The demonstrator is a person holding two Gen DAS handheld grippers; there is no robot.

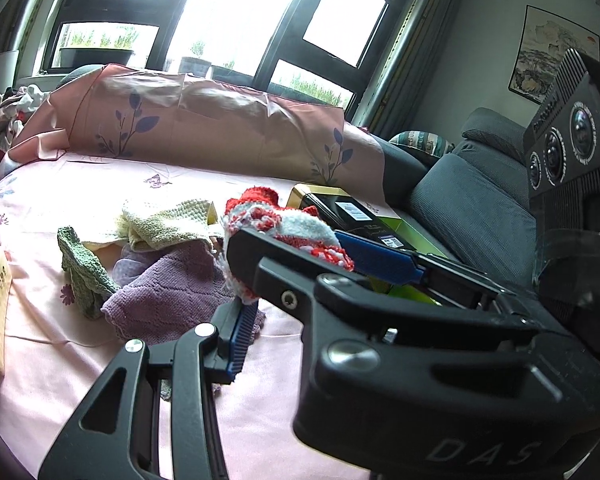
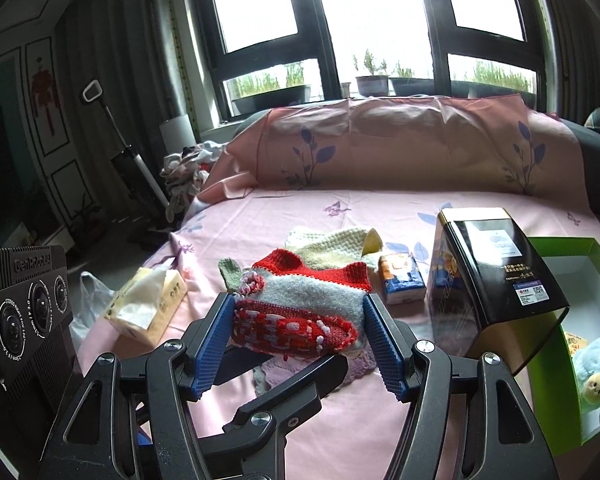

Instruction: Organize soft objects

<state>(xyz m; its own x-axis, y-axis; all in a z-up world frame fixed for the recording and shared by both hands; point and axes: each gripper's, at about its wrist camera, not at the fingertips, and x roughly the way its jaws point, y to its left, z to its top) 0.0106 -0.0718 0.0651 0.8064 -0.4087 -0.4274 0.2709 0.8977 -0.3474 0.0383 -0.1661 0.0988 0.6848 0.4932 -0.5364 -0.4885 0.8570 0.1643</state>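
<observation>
We hold a red, white and grey knitted piece (image 2: pixel 296 304) above the pink flowered sheet (image 2: pixel 340 420).
Our right gripper (image 2: pixel 298 346) pinches it across its width; the left gripper (image 1: pixel 300 288) grips its end, that pad hidden by yarn. Only the right view shows the green open box (image 2: pixel 560 392) at the sheet's right edge with a blue plush toy (image 2: pixel 598 372); only the left shows the purple towel (image 1: pixel 172 292).

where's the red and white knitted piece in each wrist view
Left wrist: the red and white knitted piece sits just right of centre, above the purple cloth.
Right wrist: the knitted piece is at lower centre, between the blue pads of the right gripper.
Shared landmark: the black and gold box, right of the knit in both views.
</observation>
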